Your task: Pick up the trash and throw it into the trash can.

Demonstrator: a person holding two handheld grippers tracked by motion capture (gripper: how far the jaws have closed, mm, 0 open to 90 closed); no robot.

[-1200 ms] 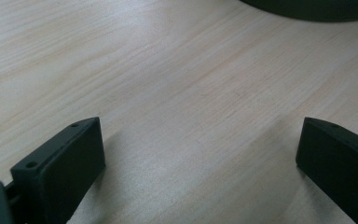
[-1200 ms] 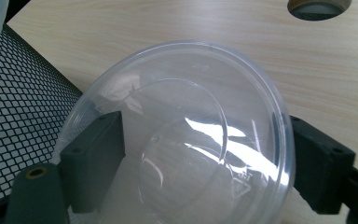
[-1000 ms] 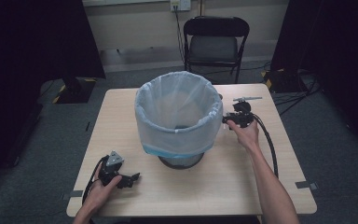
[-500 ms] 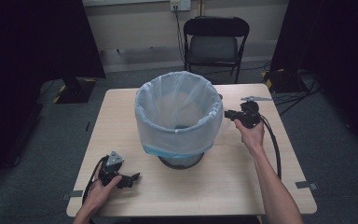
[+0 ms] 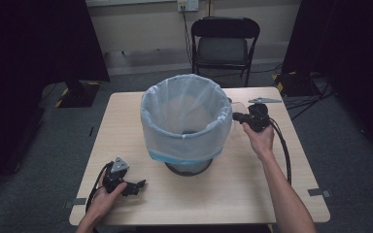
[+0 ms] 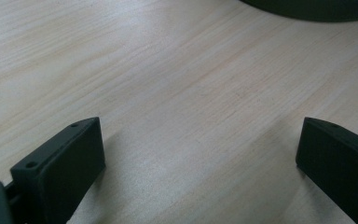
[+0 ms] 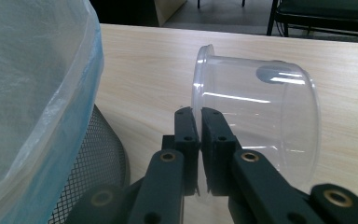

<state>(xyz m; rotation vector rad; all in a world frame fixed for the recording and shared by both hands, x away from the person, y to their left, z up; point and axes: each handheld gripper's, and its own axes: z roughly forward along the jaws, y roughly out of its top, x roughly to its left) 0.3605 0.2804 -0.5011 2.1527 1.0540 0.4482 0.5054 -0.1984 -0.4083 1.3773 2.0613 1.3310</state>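
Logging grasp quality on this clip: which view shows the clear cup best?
The right gripper view: the cup lies on its side close up, its rim pinched by the shut right gripper, beside the lined bin. In the high view it is a faint clear shape at the gripper. The left gripper view shows table.

Clear cup (image 7: 256, 107), black tongs (image 7: 199, 121), black mesh bin (image 7: 91, 172) with whitish, blue-edged liner (image 5: 184, 116), pale wood-grain table (image 5: 252, 189).
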